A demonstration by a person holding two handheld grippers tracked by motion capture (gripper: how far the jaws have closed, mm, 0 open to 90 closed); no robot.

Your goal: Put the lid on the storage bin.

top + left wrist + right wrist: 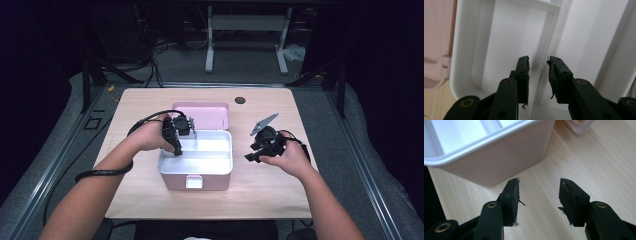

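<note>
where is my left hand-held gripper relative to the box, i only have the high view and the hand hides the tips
Observer: The left hand-held gripper has its jaws astride a thin white divider wall inside the pink box, and no pad presses on it.
Operator: and the right one, holding anything
Observer: No. The right hand-held gripper is open and empty over the bare wooden table.
Operator: how close to the box
Observer: Just outside the box's side wall, apart from it.

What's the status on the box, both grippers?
Left gripper open, jaws astride the tray divider in the pink box. Right gripper open, empty, over the table beside the box. Lid open; nothing blocking.
</note>
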